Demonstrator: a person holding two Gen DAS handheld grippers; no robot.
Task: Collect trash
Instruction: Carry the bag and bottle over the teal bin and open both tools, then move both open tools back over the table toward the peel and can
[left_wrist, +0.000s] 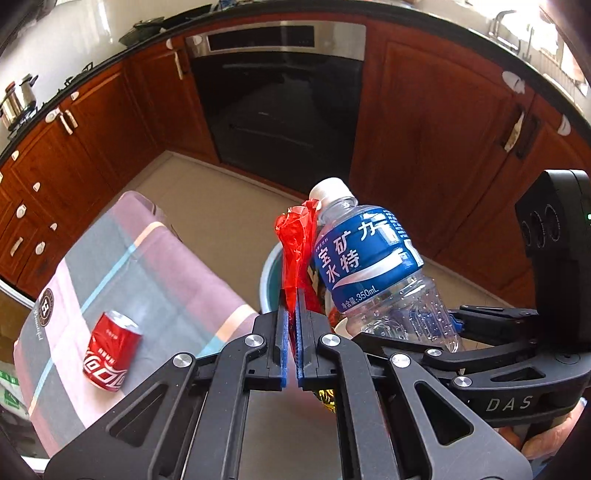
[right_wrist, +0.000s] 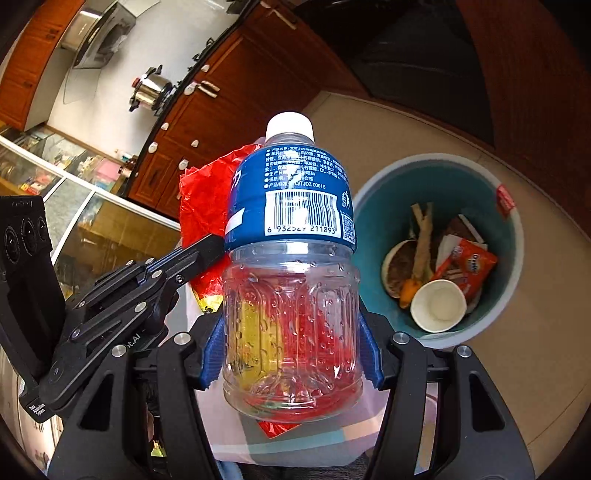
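The left gripper (left_wrist: 291, 332) has its blue pads pressed together on a red wrapper (left_wrist: 295, 243), which stands up out of the pads just beside the neck of a bottle (left_wrist: 369, 266). The right gripper (right_wrist: 291, 354) is clamped on the clear lower body of that bottle (right_wrist: 291, 280), one blue pad on each side; the bottle stands upright with its white cap on and a blue label around its upper half. From the right wrist view the red wrapper (right_wrist: 207, 206) sits behind and to the left of the bottle, and red and yellow colours show blurred through the clear plastic, so what lies directly behind cannot be made out.

Both grippers are over the near edge of a tabletop covered by a checked cloth (left_wrist: 147, 266), whose edge drops off toward the open tan floor (left_wrist: 229, 206) in front of the wooden cabinets (left_wrist: 436, 122). A dented red can (left_wrist: 110, 354) lies on its side on the cloth, well apart to the left.

A round bin (right_wrist: 369, 221) with a teal inside stands on the floor, to the right of the bottle. It holds a white paper cup (right_wrist: 437, 304), an orange snack packet (right_wrist: 469, 266), a brownish shell-like piece and other scraps too jumbled to tell. In the left wrist view the bin (left_wrist: 269, 273) is mostly hidden by the wrapper and bottle.
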